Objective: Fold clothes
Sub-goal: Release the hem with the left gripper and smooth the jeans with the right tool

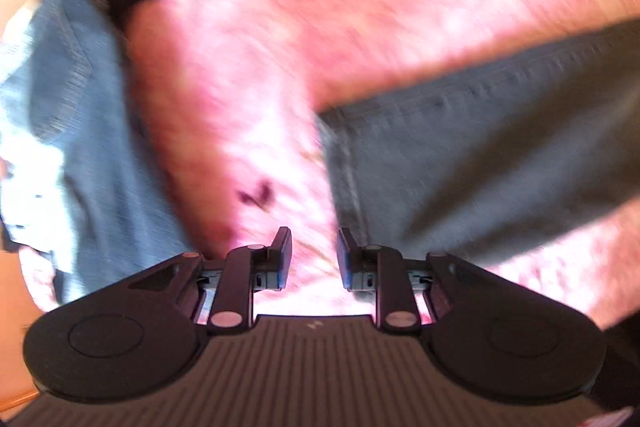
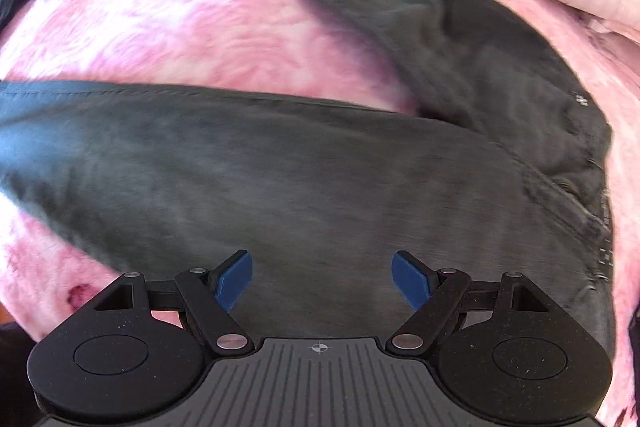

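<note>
Both tools hang empty over dark trousers (image 2: 304, 163) spread on a pink blanket (image 2: 192, 15): right tool (image 2: 322, 281) wide open, left tool (image 1: 314, 257) narrowly parted; blurred pale-blue garment (image 1: 80, 115), perhaps jeans, lies left.

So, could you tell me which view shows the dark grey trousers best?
The right wrist view: the dark grey trousers fill it, both legs and the waist visible. The left wrist view catches only one blurred leg end.

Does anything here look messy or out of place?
The dark trousers lie unfolded on the pink blanket, legs splayed apart in a V. Light blue jeans sit rumpled beside them. Nothing looks torn or spilled.
</note>
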{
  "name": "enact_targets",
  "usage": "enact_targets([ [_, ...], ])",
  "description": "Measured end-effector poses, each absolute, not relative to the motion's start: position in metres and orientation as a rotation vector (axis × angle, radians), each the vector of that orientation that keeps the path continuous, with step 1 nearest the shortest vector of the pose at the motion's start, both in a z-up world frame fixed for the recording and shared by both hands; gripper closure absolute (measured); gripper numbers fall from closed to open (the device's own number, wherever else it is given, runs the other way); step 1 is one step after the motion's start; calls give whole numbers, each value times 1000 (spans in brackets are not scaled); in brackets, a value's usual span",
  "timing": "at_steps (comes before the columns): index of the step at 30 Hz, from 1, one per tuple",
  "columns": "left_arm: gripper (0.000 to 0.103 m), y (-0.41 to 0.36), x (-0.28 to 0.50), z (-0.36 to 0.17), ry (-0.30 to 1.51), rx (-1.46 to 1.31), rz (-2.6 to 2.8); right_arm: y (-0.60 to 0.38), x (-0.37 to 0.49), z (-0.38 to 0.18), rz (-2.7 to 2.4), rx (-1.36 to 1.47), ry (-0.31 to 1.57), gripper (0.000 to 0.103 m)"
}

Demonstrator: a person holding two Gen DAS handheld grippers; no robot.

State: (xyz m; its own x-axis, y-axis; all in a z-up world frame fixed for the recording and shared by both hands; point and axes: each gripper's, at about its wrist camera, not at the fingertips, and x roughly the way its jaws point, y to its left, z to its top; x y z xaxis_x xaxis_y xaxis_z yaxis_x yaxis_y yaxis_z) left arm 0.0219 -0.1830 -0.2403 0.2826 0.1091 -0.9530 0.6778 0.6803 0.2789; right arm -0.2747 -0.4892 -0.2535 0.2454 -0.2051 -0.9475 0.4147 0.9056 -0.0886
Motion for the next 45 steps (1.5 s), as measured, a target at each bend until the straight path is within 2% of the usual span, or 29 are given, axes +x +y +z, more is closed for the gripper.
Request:
enact_targets([
  [3, 81, -213, 15, -228, 1199, 737, -497, -509, -301, -247, -486, 204, 1240, 23],
  [6, 74, -262, -7, -227, 1157, 757, -639, -533, -339, -247, -597, 251, 1237, 23],
  [10, 74, -341, -52, -239, 1072, 860, -836, -569, -405, -246, -779, 437, 1213, 23],
  [13, 74, -400, -84, -246, 950, 985, -979, -587, -435, -237, -842, 515, 1154, 23],
  [17, 69, -451, -97, -256, 733, 1175, -1082, -590, -416, -220, -746, 431, 1061, 23],
  [20, 65, -471, -74, -262, 603, 1258, -1084, -582, -372, -216, -620, 356, 1020, 23],
  [27, 64, -479, 37, -288, 350, 1425, -992, -554, -239, -233, -345, 114, 983, 23],
  [32, 63, -489, 116, -335, 141, 1592, -953, -546, -174, -263, -326, -53, 1013, 23],
  [37, 63, -503, 179, -388, -10, 1730, -942, -553, -152, -295, -367, -141, 1058, 23],
  [39, 67, -508, 196, -396, -45, 1748, -942, -554, -150, -305, -382, -179, 1093, 23],
  [40, 94, -509, 202, -393, -30, 1740, -930, -553, -149, -310, -390, -199, 1111, 23],
  [41, 99, -510, 208, -389, -13, 1731, -917, -553, -148, -315, -396, -217, 1129, 23],
  [45, 100, -489, 218, -340, 61, 1664, -802, -556, -150, -322, -402, -257, 1177, 23],
])
